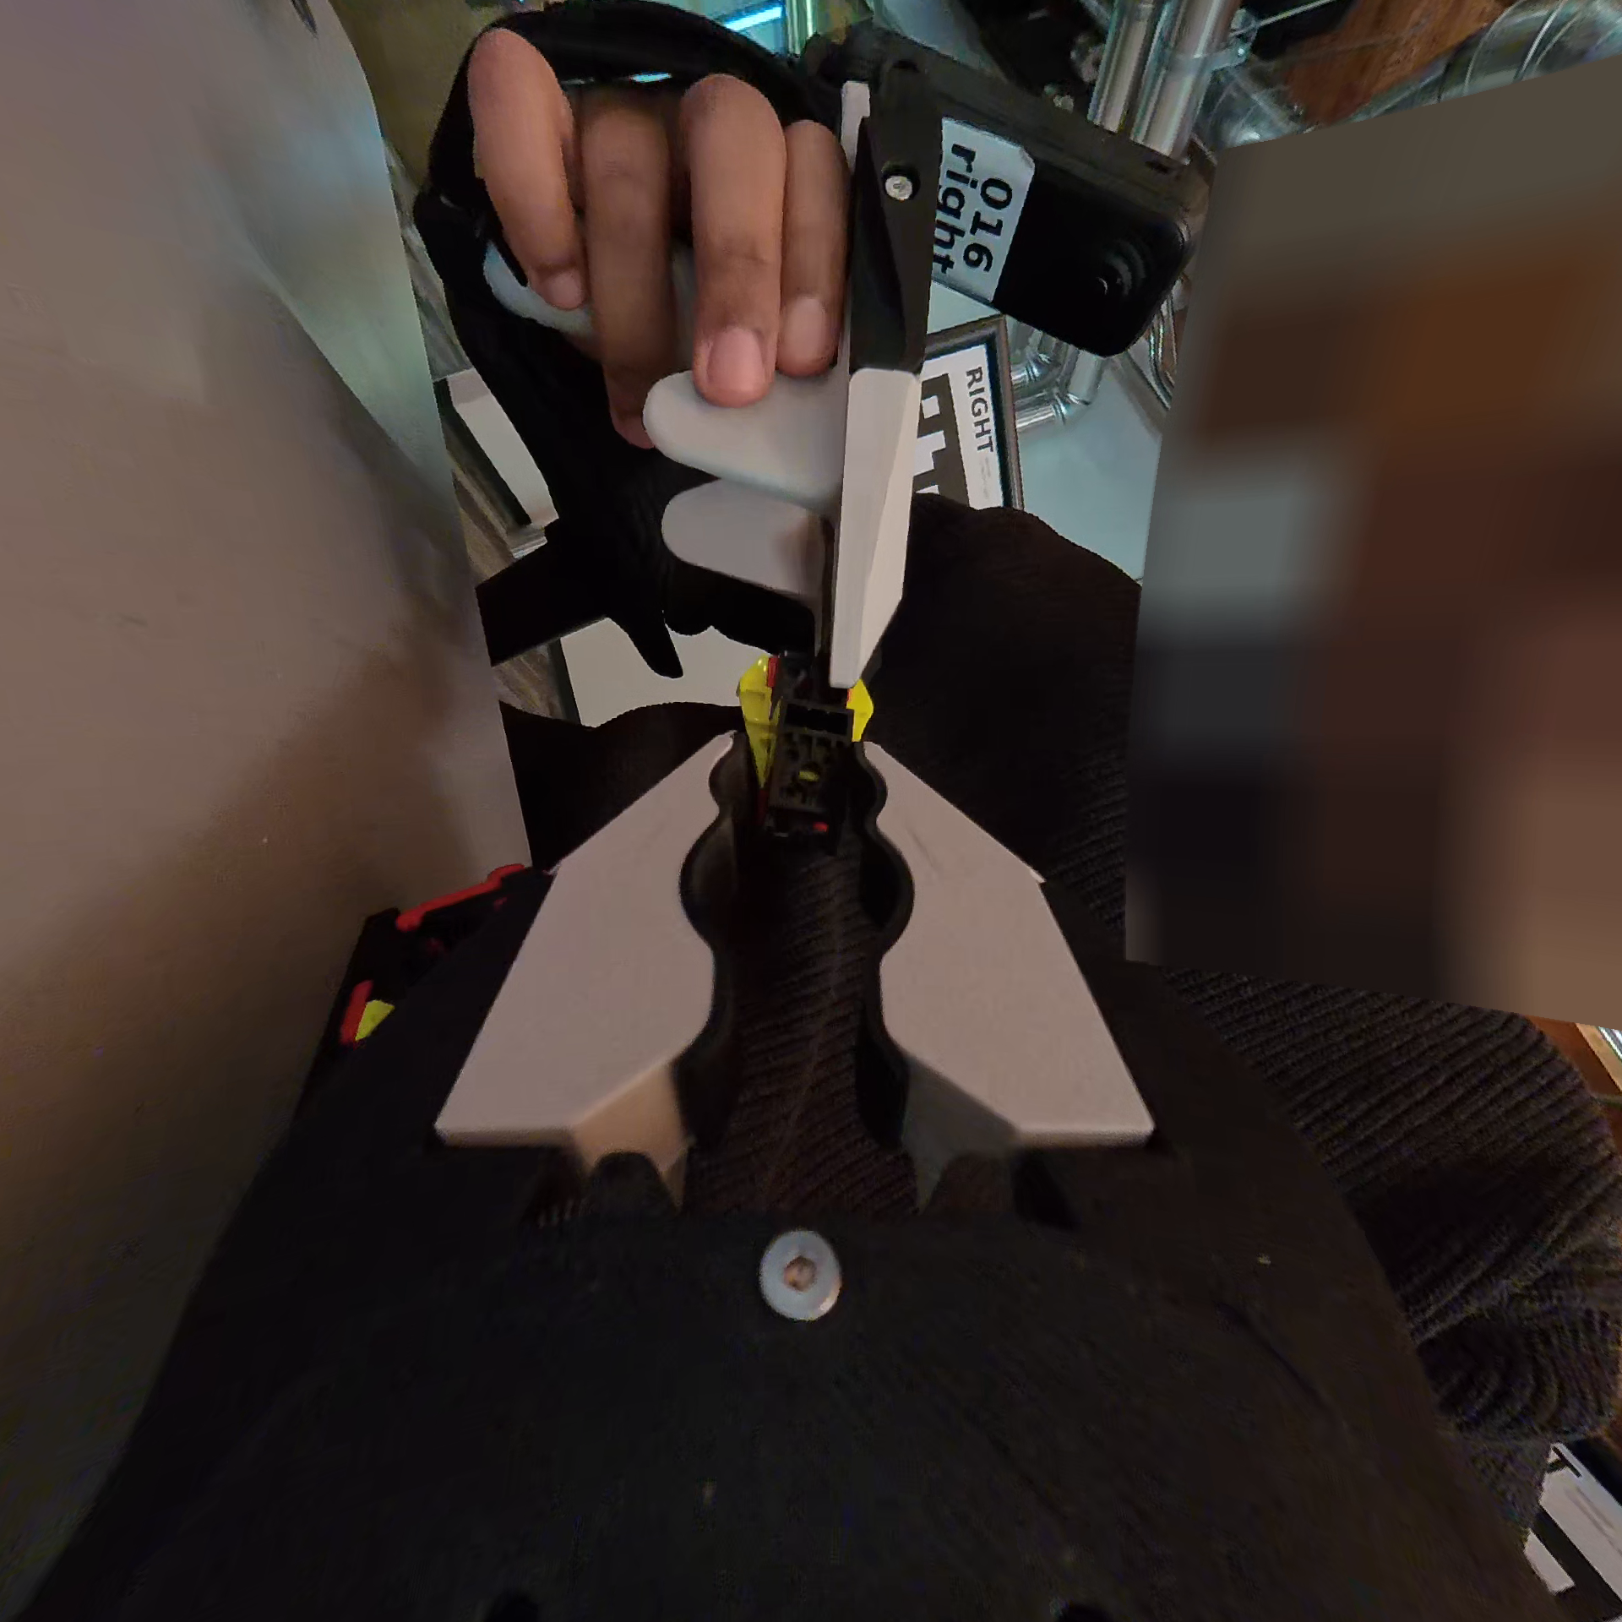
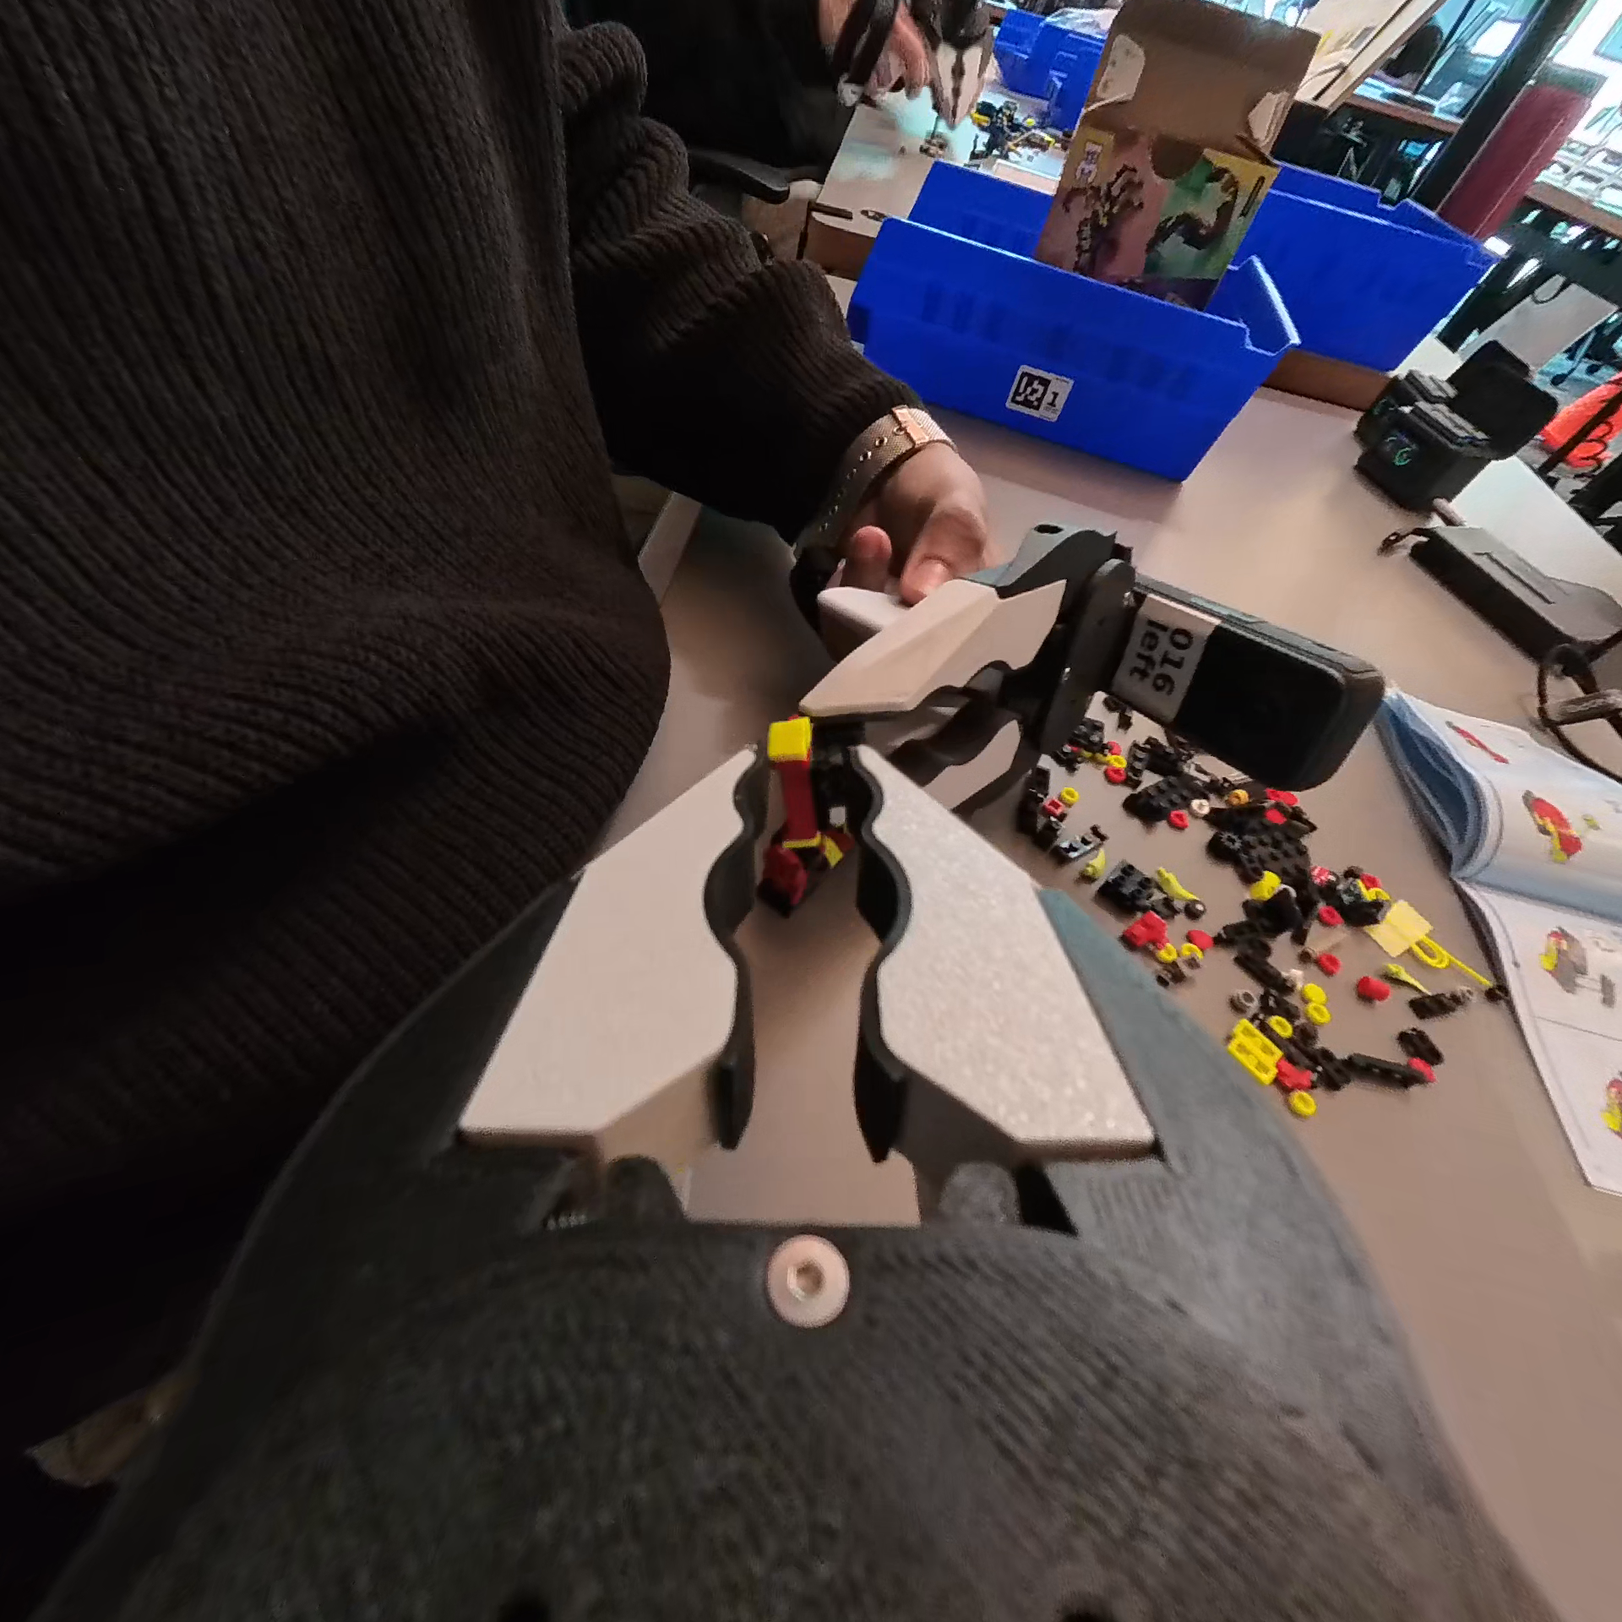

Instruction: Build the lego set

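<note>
Midair above the table [image 2: 1229,1316], my small red, yellow and black lego build [image 2: 803,816] sits clamped between both grippers: left gripper [image 1: 803,755] and right gripper [image 2: 807,772] each pinch it. Loose bricks [image 2: 1246,913] lie beside an open instruction booklet [image 2: 1527,843]; lettered stickers mark both tools and the blue bin [image 2: 1053,351].
</note>
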{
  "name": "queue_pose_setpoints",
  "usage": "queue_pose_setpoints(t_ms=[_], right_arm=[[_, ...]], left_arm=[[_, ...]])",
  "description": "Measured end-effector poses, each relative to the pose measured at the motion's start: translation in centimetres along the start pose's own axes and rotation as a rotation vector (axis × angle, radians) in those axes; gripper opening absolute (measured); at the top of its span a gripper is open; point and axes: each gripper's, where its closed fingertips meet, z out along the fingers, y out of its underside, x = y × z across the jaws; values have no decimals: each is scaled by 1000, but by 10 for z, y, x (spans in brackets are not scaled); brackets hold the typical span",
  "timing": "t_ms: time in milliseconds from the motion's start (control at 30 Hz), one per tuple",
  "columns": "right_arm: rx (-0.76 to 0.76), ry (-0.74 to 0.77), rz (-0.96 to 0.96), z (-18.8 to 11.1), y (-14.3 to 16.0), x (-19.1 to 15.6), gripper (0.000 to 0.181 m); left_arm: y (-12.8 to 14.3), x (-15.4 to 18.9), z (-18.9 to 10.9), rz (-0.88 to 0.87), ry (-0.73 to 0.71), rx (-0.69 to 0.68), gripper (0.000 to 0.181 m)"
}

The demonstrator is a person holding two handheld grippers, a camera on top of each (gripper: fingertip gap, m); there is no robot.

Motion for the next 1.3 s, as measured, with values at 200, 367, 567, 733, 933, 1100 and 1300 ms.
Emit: queue_pose_setpoints(t_ms=[200, 367, 567, 733, 933, 1100, 1300], right_arm=[[-2, -1, 2, 1, 0, 0, 16], [-13, 5, -5, 0, 0, 0, 15], [-36, 9, -23, 0, 2, -1, 13], [-43, 7, -27, 0, 3, -1, 13], [-35, -13, 14, 3, 5, -3, 15], [-77, -37, -2, 8, 11, -9, 15], [-82, -17, -46, 6, 9, -8, 14]], left_arm=[[2, 0, 1, -10, 10, -9, 20], [1, 0, 1, -10, 13, -4, 20], [1, -1, 0, -12, 12, -2, 20], [1, -2, 1, -15, 13, -4, 20], [2, -5, 1, -18, -7, -9, 20], [7, -10, 4, -30, -30, -36, 19], [5, -8, 5, -32, -17, -27, 20]])
